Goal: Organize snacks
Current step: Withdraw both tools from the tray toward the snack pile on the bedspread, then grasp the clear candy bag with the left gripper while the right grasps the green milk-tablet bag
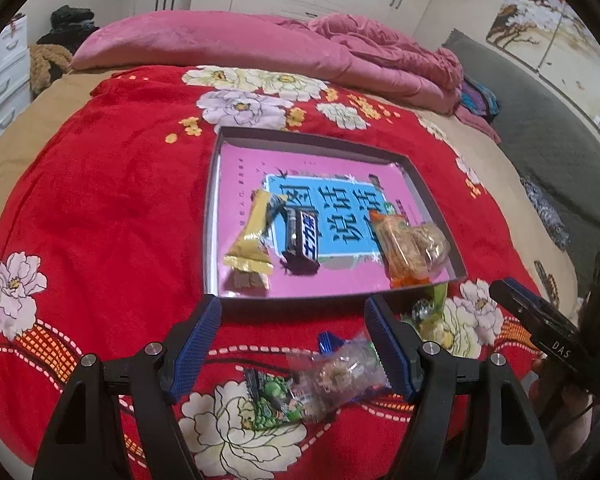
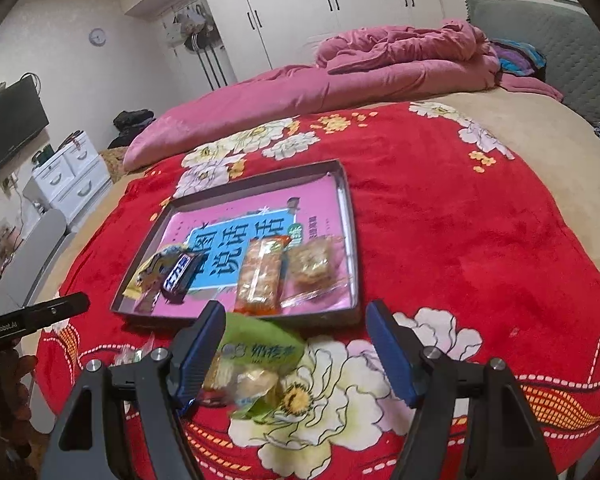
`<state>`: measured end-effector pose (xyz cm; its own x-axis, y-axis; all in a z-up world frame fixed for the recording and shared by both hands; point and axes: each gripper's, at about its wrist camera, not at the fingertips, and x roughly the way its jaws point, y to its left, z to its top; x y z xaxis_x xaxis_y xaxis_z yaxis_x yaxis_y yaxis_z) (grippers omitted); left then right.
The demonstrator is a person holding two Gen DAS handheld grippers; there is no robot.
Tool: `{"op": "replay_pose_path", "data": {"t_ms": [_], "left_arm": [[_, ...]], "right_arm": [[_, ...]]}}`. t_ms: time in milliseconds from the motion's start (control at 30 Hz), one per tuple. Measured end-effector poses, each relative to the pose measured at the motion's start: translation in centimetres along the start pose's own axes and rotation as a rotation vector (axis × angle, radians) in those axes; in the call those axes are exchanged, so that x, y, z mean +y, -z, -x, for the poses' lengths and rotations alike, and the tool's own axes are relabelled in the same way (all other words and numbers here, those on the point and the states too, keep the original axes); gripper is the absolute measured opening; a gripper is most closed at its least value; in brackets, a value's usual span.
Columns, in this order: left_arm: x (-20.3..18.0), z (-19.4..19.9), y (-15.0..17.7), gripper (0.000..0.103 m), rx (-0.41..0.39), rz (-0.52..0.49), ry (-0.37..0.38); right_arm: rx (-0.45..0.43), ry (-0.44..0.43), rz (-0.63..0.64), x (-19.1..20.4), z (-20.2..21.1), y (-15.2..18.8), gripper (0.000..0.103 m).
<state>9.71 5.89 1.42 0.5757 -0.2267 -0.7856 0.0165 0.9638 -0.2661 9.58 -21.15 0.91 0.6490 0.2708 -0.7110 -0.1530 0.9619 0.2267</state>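
Our left gripper [image 1: 294,350] and right gripper [image 2: 296,354] are both open and hold nothing, each over a loose bag [image 1: 332,376] on the bed by the tray's [image 1: 216,216] near edge, so we might squash the snacks or knock the tray.

My claws' blue pads [image 1: 388,354] hang over a red blanket [image 1: 112,200] patterned with white flowers. The grey tray [image 2: 342,184] shows a pink-and-blue book [image 2: 236,220], a yellow wrapper [image 1: 250,240] and an orange packet [image 2: 260,276]. Nearer lies a green packet [image 2: 260,348].

Shallow grey cardboard tray [image 1: 434,184] on bed: yellow wafer packet [image 1: 249,240], dark chocolate bar [image 1: 300,240], orange cracker pack [image 1: 398,248], clear biscuit pack [image 1: 432,242]. Outside, near front rim: clear candy bag [image 1: 332,376], green snack bag [image 2: 256,364].
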Motion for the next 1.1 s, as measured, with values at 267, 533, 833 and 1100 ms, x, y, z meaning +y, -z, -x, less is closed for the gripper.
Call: {"op": "replay_pose_path", "data": {"t_ms": [267,533,833,1100], "left_arm": [[-0.9,-0.7,1.8,0.076,0.045,-0.038,0.012],[-1.6,-1.0,3.4,0.076,0.078,-0.085,0.020],[-2.3,-1.5,4.5,0.076,0.107,-0.092,0.051],[-2.8,-2.4,4.8,0.076,0.134,-0.087,0.076]], "right_arm": [[0.046,-0.014,0.025,1.0,-0.4,1.2,0.072],[0.102,-0.030,0.064,2.3,-1.3,2.6,0.072],[0.137,-0.027,0.075,3.0,-2.0,3.4,0.072],[0.161,-0.029,0.078,3.2,-2.5,3.9,0.072]]}}
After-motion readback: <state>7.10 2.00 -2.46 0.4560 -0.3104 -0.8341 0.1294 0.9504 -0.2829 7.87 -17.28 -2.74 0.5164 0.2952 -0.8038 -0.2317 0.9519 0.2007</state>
